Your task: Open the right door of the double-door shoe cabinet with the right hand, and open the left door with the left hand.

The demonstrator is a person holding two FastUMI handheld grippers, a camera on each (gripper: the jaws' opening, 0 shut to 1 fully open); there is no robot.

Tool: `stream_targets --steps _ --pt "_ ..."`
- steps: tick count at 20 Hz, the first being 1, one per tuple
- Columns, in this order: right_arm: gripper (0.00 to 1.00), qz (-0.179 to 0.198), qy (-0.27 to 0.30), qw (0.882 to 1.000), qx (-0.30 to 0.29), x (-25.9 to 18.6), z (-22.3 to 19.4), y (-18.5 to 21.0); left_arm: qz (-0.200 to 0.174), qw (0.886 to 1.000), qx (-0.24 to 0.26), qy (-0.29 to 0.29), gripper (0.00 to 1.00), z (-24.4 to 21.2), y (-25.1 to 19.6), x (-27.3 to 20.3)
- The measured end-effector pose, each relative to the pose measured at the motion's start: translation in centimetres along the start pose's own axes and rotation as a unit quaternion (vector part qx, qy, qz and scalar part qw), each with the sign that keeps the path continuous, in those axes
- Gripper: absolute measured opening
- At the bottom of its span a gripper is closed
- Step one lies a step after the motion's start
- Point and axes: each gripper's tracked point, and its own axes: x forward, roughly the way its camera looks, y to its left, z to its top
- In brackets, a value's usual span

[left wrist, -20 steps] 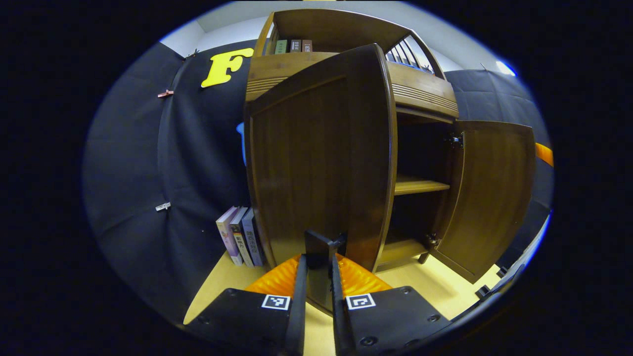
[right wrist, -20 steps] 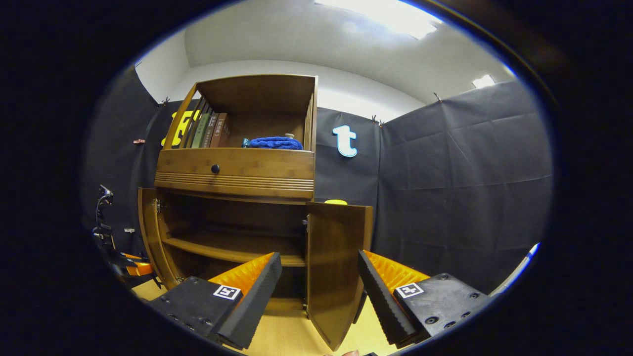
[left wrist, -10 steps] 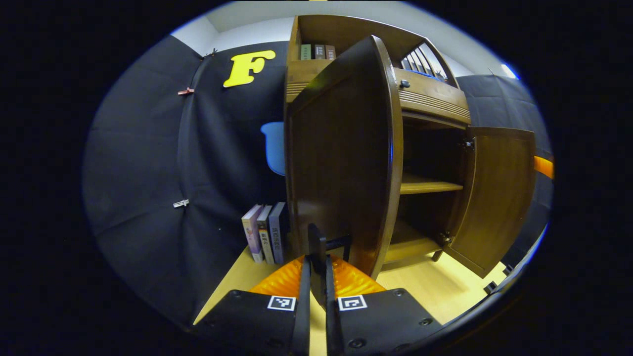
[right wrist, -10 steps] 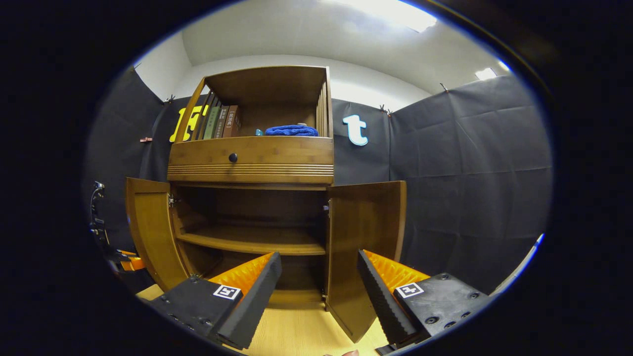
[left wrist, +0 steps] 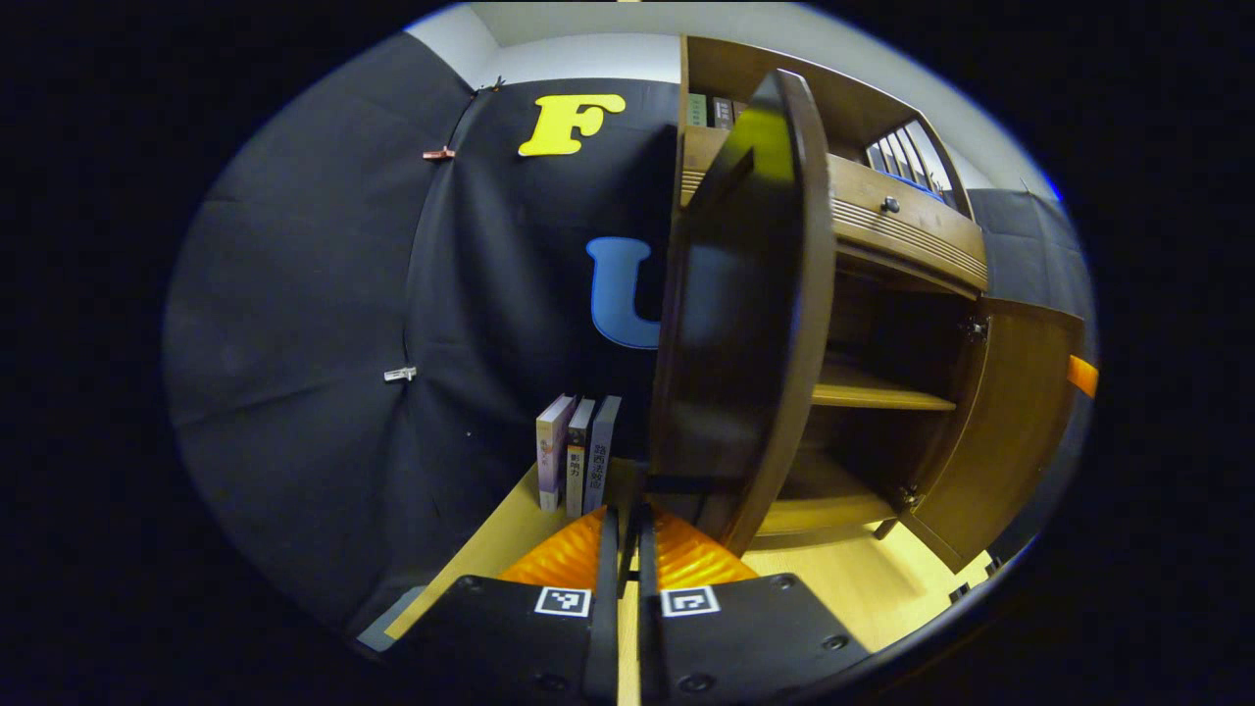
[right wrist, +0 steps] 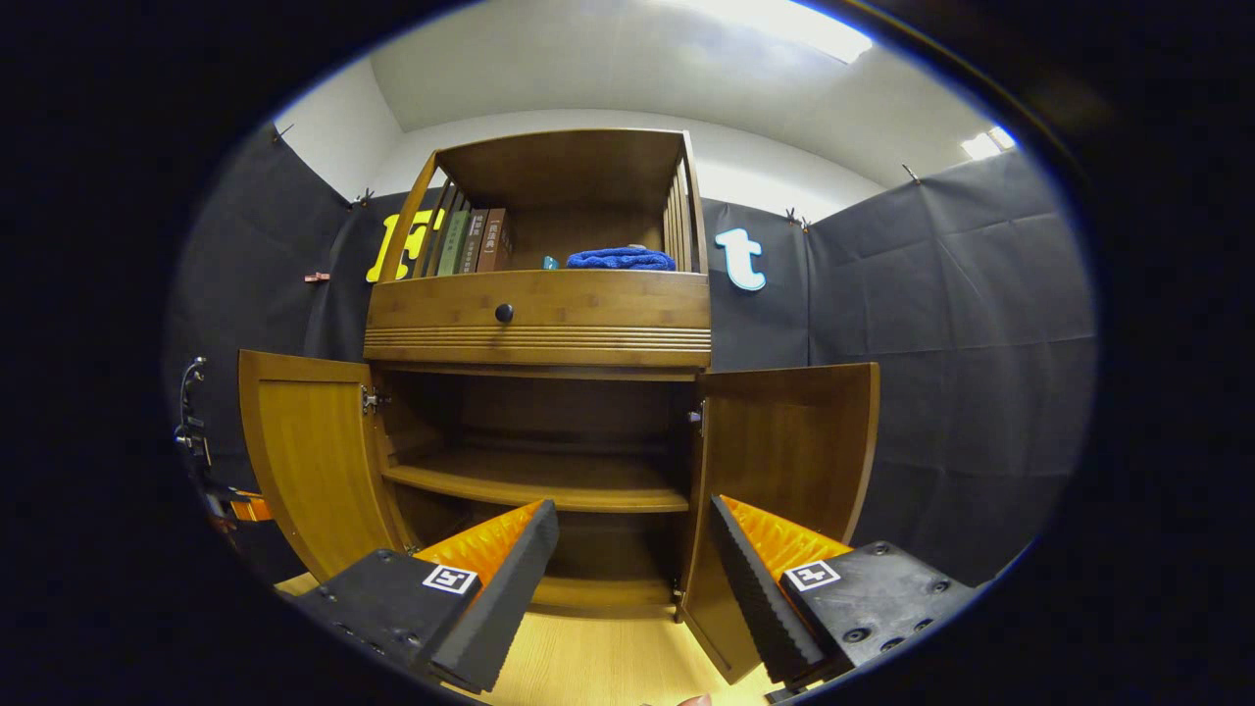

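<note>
The wooden shoe cabinet (right wrist: pixel 539 333) stands with both doors swung out. In the right gripper view the left door (right wrist: pixel 309 461) and the right door (right wrist: pixel 789 461) flank the dark shelves. My right gripper (right wrist: pixel 632 515) is open, apart from the cabinet, with nothing between its fingers. In the left gripper view the left door (left wrist: pixel 750 294) is seen almost edge-on. My left gripper (left wrist: pixel 625 515) is shut on that door's thin black handle (left wrist: pixel 677 483). The right door (left wrist: pixel 1020 431) shows beyond the shelves. The other gripper (right wrist: pixel 230 505) appears far left behind the left door.
Three books (left wrist: pixel 578 451) stand on the floor against the wall, left of the cabinet. The top shelf holds books (right wrist: pixel 471 240) and a blue cloth (right wrist: pixel 618 258). A drawer with a black knob (right wrist: pixel 504 313) sits above the doors. Light wooden floor (right wrist: pixel 608 667) lies in front.
My left gripper has pulled the left door further open, from facing the camera to nearly edge-on. The right gripper view has shifted; its gripper stays open.
</note>
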Motion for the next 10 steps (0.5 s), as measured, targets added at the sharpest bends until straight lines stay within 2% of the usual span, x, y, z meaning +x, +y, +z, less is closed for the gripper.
stream_targets --steps 3,4,10 --pt "1.00 -0.001 0.004 1.000 0.001 -0.1 -0.4 -0.1 0.002 1.000 0.018 -0.001 0.13 0.1 0.7 0.1" --pt "0.95 -0.002 0.006 1.000 0.001 -0.1 -0.5 -0.1 0.002 1.000 0.018 -0.001 0.13 0.2 0.7 0.1" --pt "0.98 0.001 0.012 1.000 0.007 0.2 -0.9 -0.3 0.014 1.000 0.023 0.007 0.13 -0.6 0.5 -0.9"
